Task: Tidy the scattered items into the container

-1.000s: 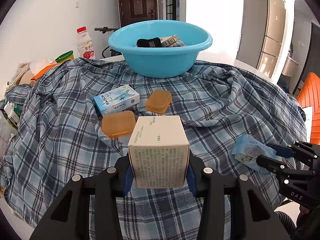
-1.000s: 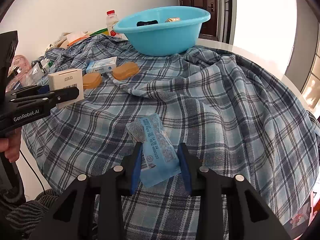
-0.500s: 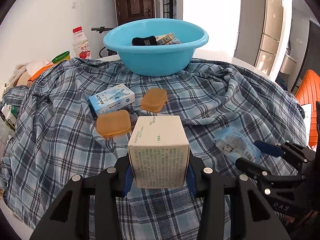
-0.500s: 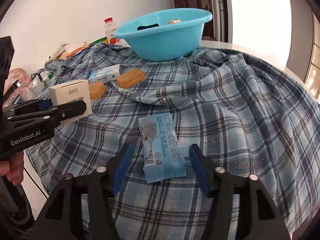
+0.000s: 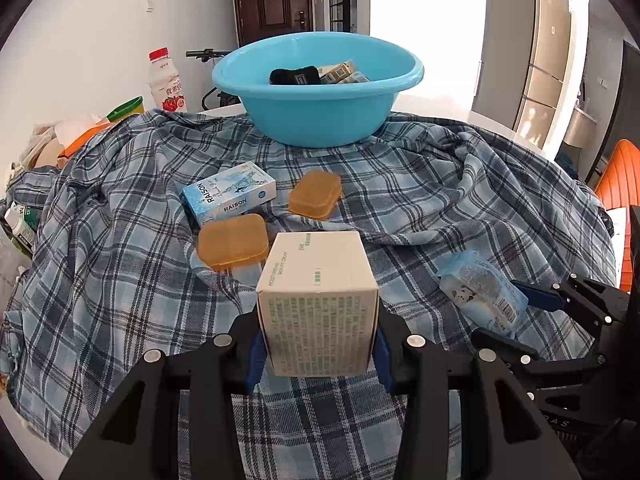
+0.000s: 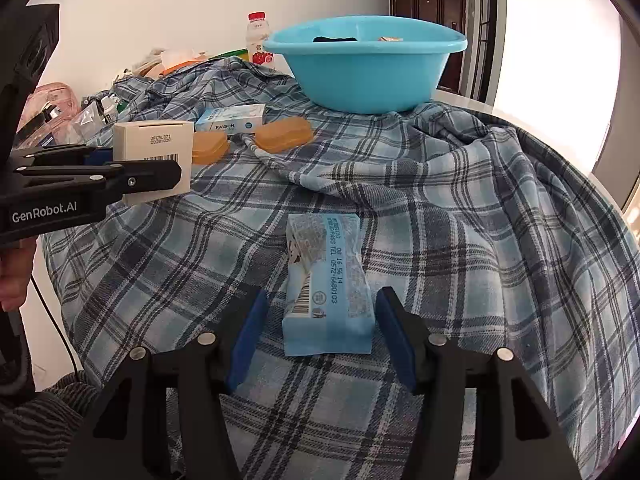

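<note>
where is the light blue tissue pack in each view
Left wrist: tissue pack at lower right on the plaid cloth, between the right gripper fingers.
Right wrist: tissue pack at lower centre, between the open fingers.
Shared landmark: the blue basin at the top of both.

basin (image 5: 316, 120) behind boxes (image 5: 229, 198) | packet (image 6: 328, 280) between right claw (image 6: 316, 336) jaws

Your left gripper (image 5: 318, 354) is clamping the white carton (image 5: 318, 304); the blue tissue pack (image 6: 327, 288) is lying flat between your right gripper's (image 6: 318, 334) closing pads.
</note>
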`<state>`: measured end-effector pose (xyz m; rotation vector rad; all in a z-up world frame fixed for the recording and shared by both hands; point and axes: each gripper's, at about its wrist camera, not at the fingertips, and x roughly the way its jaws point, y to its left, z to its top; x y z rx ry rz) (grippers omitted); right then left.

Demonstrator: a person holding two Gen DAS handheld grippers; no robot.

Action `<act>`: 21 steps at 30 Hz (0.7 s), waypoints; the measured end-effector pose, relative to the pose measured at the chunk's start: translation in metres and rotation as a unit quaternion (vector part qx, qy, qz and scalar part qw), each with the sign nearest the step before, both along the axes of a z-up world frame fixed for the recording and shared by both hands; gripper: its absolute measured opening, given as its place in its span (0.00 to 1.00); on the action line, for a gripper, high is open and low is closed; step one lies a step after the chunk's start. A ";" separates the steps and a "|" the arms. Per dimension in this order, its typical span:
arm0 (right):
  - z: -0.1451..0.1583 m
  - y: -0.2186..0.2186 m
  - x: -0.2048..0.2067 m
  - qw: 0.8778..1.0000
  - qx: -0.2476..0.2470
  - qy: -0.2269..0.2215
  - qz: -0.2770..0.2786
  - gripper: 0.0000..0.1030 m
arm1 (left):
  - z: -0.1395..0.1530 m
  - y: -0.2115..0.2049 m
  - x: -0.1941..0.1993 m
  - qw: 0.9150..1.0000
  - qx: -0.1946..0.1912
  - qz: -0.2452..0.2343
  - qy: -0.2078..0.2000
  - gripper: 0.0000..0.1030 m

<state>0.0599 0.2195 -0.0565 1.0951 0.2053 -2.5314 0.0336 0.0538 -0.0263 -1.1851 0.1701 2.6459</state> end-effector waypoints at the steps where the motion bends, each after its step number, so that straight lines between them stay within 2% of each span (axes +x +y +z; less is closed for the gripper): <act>1: 0.000 0.000 0.000 1.000 0.006 0.002 -0.003 0.38 | 0.000 0.001 0.001 1.000 0.000 -0.003 -0.001 0.44; 4: 0.003 0.003 0.000 1.000 -0.005 -0.004 -0.012 0.36 | 0.000 0.004 0.002 1.000 -0.002 -0.008 -0.001 0.44; 11: 0.017 0.005 0.004 0.999 -0.013 0.018 -0.034 0.36 | 0.000 0.003 0.002 1.000 -0.002 0.000 0.000 0.44; 18: 0.024 0.004 -0.002 0.996 -0.010 0.019 -0.089 0.36 | -0.002 0.002 0.002 1.000 0.000 0.002 0.001 0.44; 21: 0.028 0.005 0.001 0.993 -0.024 0.028 -0.116 0.36 | -0.002 0.002 0.004 1.000 0.003 0.005 0.004 0.44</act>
